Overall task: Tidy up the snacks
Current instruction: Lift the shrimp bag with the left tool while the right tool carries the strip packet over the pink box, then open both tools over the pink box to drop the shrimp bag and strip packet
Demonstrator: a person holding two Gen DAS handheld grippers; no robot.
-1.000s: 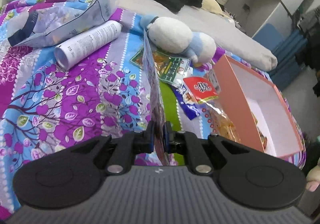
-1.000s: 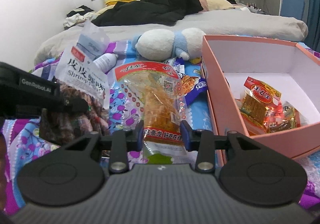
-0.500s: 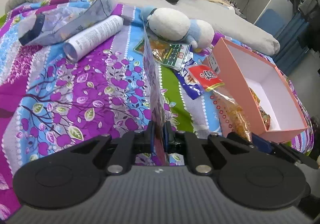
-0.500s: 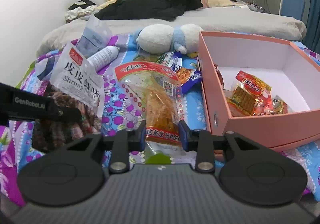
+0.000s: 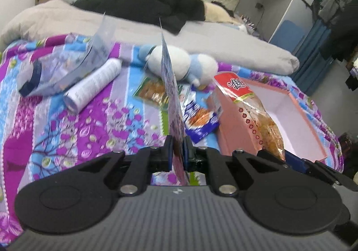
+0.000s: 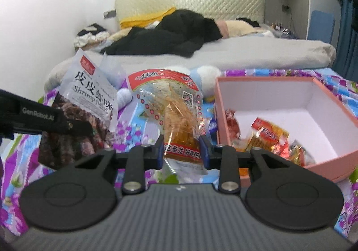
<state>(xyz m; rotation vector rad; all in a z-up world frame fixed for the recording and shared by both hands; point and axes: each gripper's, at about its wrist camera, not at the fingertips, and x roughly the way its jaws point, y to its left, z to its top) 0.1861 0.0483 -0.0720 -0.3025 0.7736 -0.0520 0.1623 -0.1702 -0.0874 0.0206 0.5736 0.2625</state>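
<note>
My left gripper is shut on a grey shrimp snack bag, which shows edge-on and stands upright between the pads. The right wrist view shows the same shrimp bag face-on at the left, held clear of the bedspread. My right gripper is shut on the lower end of a clear red-topped bag of orange strips. Seen from the left wrist, this red-topped bag hangs in front of the pink box. The open pink box lies to the right and holds several red and yellow snack packets.
On the floral bedspread lie a white tube, a clear blue pouch, a white and blue plush toy, a green packet and a blue packet. Black clothes and a grey duvet lie behind.
Both grippers have risen, each with its bag. The red-topped bag has come up off the bedspread and now hangs higher beside the box.
</note>
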